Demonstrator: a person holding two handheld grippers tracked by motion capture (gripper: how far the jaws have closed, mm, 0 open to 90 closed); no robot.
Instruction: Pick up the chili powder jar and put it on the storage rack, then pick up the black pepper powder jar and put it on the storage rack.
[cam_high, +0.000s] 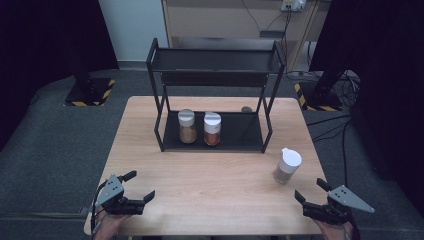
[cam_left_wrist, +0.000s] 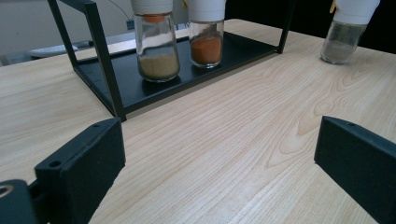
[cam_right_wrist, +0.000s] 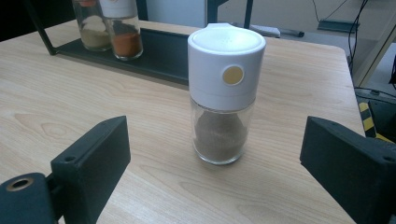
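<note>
From the left gripper, the tops of the two spice jars on the rack's lower shelf are cut off by the upper edge, as is the cap of the grey-filled shaker at the far right. A small dark thing behind the rack is too small to tell. The person's hands run off the bottom edge from above.

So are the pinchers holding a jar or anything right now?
No. The left gripper and right gripper are both open and hold nothing; the spice jar stands free.
</note>
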